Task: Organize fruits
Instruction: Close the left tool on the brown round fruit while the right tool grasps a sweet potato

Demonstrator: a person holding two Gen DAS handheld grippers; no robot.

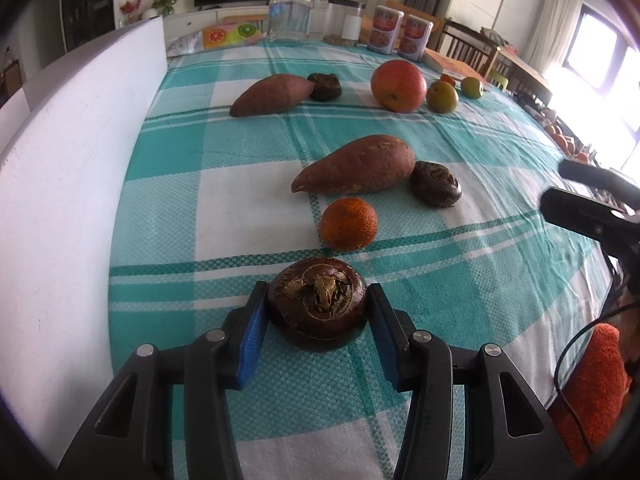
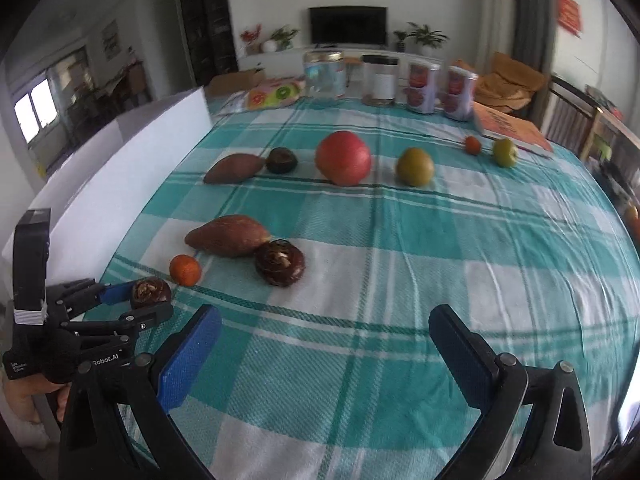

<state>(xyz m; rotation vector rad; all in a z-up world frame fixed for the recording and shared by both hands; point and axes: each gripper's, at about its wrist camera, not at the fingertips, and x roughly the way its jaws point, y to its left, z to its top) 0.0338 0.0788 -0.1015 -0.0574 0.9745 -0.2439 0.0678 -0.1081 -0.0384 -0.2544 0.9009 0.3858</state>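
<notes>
My left gripper [image 1: 318, 312] is shut on a dark brown water chestnut [image 1: 317, 306], low over the teal checked cloth [image 1: 460, 264]; it also shows in the right wrist view [image 2: 150, 292]. Just beyond lie a small orange [image 1: 348, 223], a sweet potato [image 1: 356, 165] and a second chestnut [image 1: 435, 183]. Farther back lie another sweet potato [image 1: 272, 94], a third chestnut [image 1: 325, 86], a red apple [image 1: 398, 86], two green fruits [image 1: 441, 97] and a tiny orange fruit [image 1: 447, 79]. My right gripper [image 2: 324, 348] is open and empty above the cloth's near part.
A white foam board [image 1: 80, 160] stands along the table's left edge. At the far edge stand two clear jars [image 1: 290, 14], two printed tins [image 1: 398, 34] and an orange book [image 2: 514, 130]. Chairs and furniture stand on the right.
</notes>
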